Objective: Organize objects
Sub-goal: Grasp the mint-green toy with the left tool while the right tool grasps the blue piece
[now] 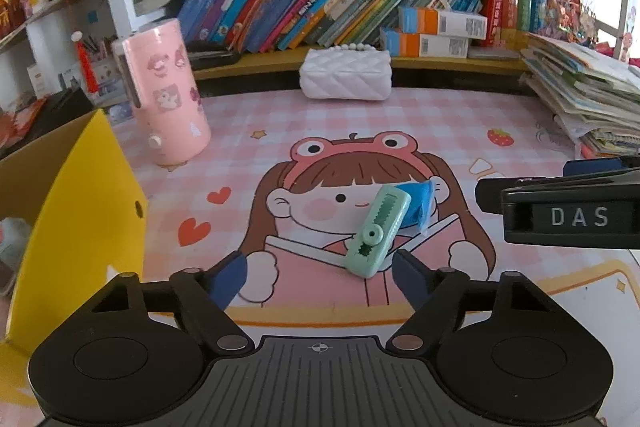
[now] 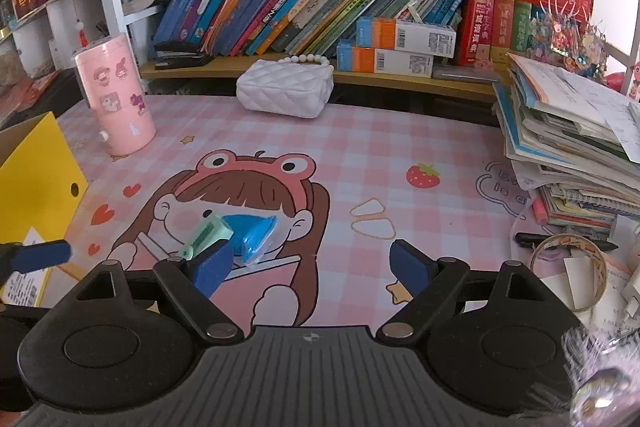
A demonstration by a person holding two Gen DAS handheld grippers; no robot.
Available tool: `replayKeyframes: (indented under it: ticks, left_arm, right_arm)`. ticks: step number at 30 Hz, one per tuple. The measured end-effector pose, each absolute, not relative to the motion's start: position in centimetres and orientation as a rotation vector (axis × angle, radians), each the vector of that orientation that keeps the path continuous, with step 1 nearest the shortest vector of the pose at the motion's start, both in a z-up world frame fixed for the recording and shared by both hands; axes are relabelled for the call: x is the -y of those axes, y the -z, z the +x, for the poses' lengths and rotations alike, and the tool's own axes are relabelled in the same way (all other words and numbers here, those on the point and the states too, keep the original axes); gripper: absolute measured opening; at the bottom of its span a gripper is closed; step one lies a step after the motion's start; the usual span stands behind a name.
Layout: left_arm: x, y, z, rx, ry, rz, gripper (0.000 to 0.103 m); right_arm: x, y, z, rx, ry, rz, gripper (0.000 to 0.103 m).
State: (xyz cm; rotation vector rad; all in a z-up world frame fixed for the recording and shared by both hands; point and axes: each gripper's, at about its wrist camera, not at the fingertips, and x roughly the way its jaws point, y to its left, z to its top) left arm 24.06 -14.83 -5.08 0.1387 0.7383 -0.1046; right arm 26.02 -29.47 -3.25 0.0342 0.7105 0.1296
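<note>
From the left wrist, the left gripper (image 1: 320, 277) is seen spread wide and empty; a mint-green correction tape dispenser (image 1: 378, 229) lies just ahead, near its right finger, leaning on a blue packet (image 1: 420, 205), apparently lined up for a pick.

From the right wrist, the right gripper (image 2: 314, 265) is likewise held open, empty, with both items just beyond its left finger.

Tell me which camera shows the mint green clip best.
The left wrist view: the mint green clip lies whole and unobstructed on the mat. The right wrist view shows only its upper part, behind a blue pad.
</note>
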Motion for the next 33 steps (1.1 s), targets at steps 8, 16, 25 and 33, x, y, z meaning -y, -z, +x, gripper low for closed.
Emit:
replayKeyframes:
  ticks: [8,16,25,33]
  left_arm:
    - [15.3,5.7,25.7,-0.745,0.115,0.152,0.073]
    - [16.2,6.5,27.5,-0.771,0.160,0.138,0.065]
    - [17.6,8.4,29.2,-0.804,0.254,0.191,0.029]
    - [14.2,6.4,26.3,-0.780,0.221,0.082,0.024]
  right_arm:
    - [30.4,3.5,26.5,-0.714,-0.111,0.061,0.086]
    - [30.7,3.9,26.7,-0.729,-0.099,0.075,0.086]
    - [30.6,3.6,26.7,-0.714,-0.077,0.058,0.086]
    - [29.6,4.4,27.9,-0.727,-0.115,0.059,0.086]
